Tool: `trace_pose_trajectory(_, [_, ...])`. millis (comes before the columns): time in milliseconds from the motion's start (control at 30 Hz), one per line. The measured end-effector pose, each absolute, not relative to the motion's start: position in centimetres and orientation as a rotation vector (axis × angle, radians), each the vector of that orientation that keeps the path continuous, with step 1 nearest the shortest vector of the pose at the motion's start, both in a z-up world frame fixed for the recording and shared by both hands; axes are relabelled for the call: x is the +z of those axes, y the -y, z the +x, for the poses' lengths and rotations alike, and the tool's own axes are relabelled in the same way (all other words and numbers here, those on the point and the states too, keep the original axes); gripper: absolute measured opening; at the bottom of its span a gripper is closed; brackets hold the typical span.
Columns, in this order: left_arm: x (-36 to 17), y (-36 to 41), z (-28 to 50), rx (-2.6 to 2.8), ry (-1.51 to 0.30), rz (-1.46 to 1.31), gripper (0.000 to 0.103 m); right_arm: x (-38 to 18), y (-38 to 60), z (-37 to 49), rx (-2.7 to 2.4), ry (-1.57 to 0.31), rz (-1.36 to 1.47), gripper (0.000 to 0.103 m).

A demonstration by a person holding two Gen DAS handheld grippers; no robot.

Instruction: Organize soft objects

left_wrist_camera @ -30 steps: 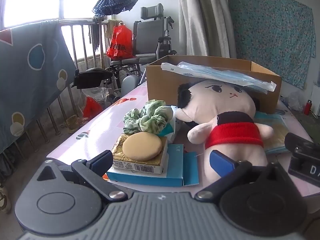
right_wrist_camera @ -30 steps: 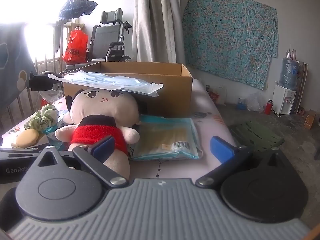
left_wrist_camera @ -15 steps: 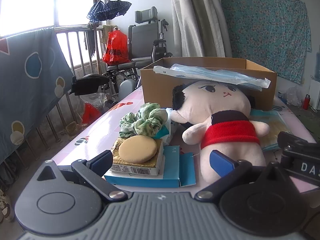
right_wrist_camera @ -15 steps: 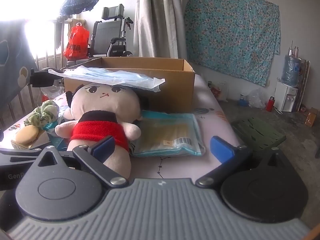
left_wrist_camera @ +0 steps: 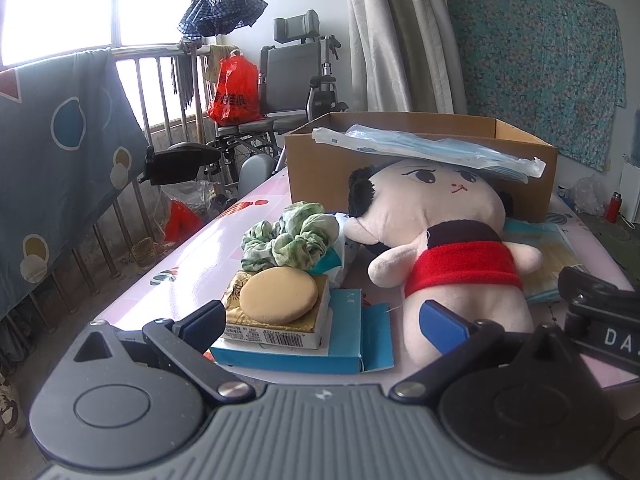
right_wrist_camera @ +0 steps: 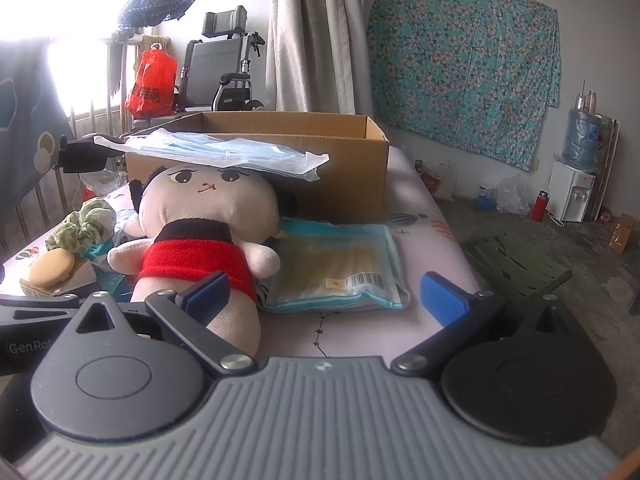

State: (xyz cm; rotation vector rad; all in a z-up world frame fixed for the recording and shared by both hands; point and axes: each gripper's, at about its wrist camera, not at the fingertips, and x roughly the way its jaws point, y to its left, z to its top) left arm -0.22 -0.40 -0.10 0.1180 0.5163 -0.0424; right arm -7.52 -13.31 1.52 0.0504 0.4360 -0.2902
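Note:
A plush doll [left_wrist_camera: 448,236] [right_wrist_camera: 208,232] in a red top lies on the pink table, its head against an open cardboard box [left_wrist_camera: 420,160] [right_wrist_camera: 280,160]. A bag of blue face masks [left_wrist_camera: 424,150] [right_wrist_camera: 216,152] rests across the box edge and the doll's head. Left of the doll are a green scrunchie [left_wrist_camera: 292,236] [right_wrist_camera: 82,226] and a tan round puff [left_wrist_camera: 278,294] [right_wrist_camera: 52,266] on stacked boxes. A flat clear packet [right_wrist_camera: 340,264] lies right of the doll. My left gripper [left_wrist_camera: 324,326] is open before the stacked boxes; my right gripper [right_wrist_camera: 324,296] is open before the packet.
A blue flat box [left_wrist_camera: 320,344] carries the smaller box with the puff. Behind the table stand a wheelchair [left_wrist_camera: 292,80], a red bag [left_wrist_camera: 234,92] and a railing with a hanging blanket [left_wrist_camera: 60,152]. A green folded stool [right_wrist_camera: 512,264] lies on the floor at the right.
Both grippers have drifted slightly, so the table items sit a little lower and closer in view. Nothing on the table has moved and both grippers stay open.

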Motion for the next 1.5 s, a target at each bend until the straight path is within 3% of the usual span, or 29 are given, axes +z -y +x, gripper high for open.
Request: trace_pose_trajectory(1500, [-0.23,0.22,-0.21,-0.035,-0.519,0.111,0.103,1.24,13.41,-7.33,-0.296,-0.439,0.053,0.102])
